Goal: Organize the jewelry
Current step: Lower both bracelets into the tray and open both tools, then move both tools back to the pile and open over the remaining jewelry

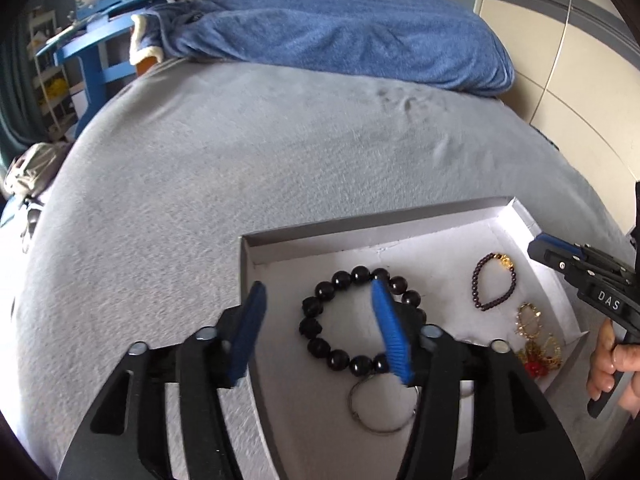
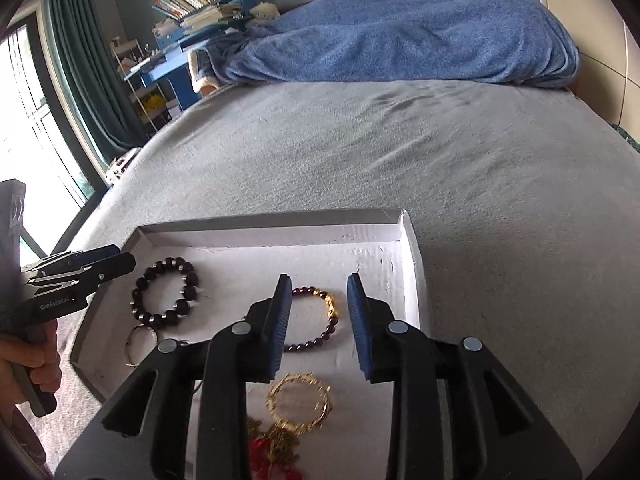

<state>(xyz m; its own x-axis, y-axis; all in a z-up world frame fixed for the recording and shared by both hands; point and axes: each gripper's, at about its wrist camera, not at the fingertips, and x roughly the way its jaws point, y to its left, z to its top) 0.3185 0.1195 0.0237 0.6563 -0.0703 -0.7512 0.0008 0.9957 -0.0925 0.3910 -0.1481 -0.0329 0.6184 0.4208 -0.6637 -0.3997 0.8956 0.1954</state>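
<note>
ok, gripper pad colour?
Blue, ribbed pads on black arms; clearest in the right wrist view.

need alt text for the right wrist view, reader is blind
The open right tool hovers over a shallow white box on a grey bed, above a dark red bead bracelet with a gold charm. A black bead bracelet lies left, a gold bangle nearer, the left tool at the box's left edge.

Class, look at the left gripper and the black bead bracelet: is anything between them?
Nothing visible. The left gripper is open above the tray, its right finger overlapping the black bead bracelet. The silver ring lies nearer, beside it.
</note>
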